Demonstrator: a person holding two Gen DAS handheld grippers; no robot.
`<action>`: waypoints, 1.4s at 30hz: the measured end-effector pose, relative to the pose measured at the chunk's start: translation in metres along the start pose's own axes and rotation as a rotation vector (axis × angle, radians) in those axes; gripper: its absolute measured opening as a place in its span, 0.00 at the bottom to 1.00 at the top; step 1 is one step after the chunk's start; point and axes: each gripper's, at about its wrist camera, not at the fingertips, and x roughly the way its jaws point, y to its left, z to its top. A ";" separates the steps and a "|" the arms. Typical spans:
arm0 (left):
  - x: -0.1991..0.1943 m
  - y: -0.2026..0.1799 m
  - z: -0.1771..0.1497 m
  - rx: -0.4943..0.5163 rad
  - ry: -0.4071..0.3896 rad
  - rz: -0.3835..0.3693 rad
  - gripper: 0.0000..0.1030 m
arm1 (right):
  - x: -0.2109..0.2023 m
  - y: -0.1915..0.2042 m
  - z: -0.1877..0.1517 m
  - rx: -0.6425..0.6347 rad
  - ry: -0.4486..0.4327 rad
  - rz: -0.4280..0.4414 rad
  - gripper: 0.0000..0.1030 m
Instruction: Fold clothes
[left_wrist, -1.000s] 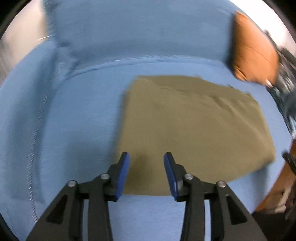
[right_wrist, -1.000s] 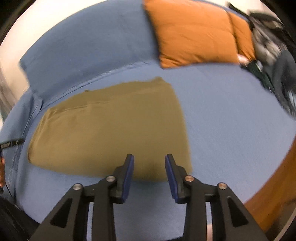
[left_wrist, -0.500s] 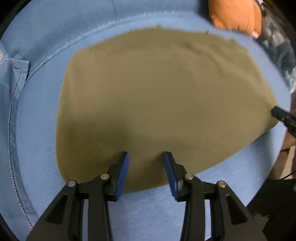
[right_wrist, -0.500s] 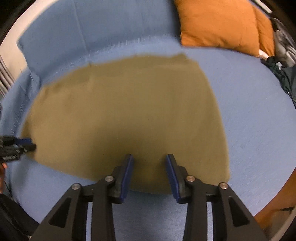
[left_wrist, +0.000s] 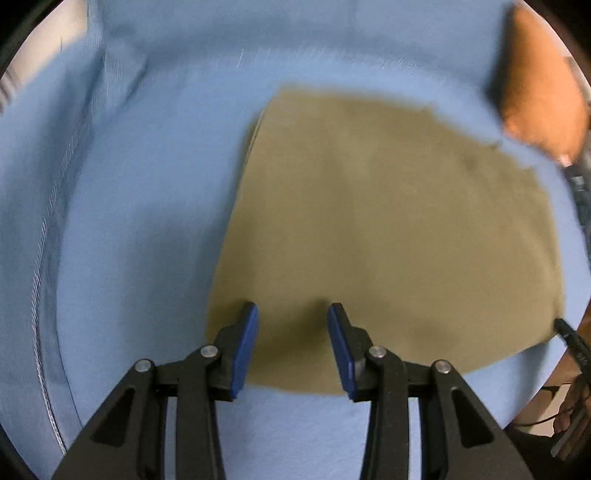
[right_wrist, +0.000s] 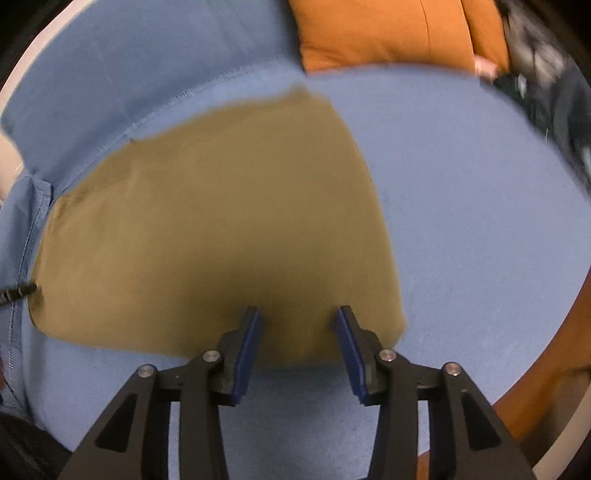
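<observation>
Blue upholstery of a sofa seat filled both of my views, with the backrest rising at the far side. On it lay an olive-green folded garment, flat and smooth; from my right wrist camera its long axis ran left to right across the seat, its far edge close to the seam below the backrest. I had my left gripper released, its blue fingers apart over the garment's near left corner, holding nothing. My right gripper was likewise spread wide over the near right edge, empty. Two orange cushions leaned against the backrest at far right, with a dark, blurred heap of clothing beside them.
</observation>
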 end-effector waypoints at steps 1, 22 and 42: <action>-0.002 0.002 -0.001 0.000 -0.002 -0.013 0.37 | 0.000 -0.001 -0.002 0.001 0.007 0.002 0.42; -0.083 0.057 -0.012 -0.168 -0.250 -0.006 0.37 | -0.036 0.128 -0.009 -0.365 -0.193 0.052 0.42; -0.079 0.057 0.020 -0.090 -0.343 0.121 0.37 | -0.007 0.320 -0.053 -0.827 -0.234 0.205 0.42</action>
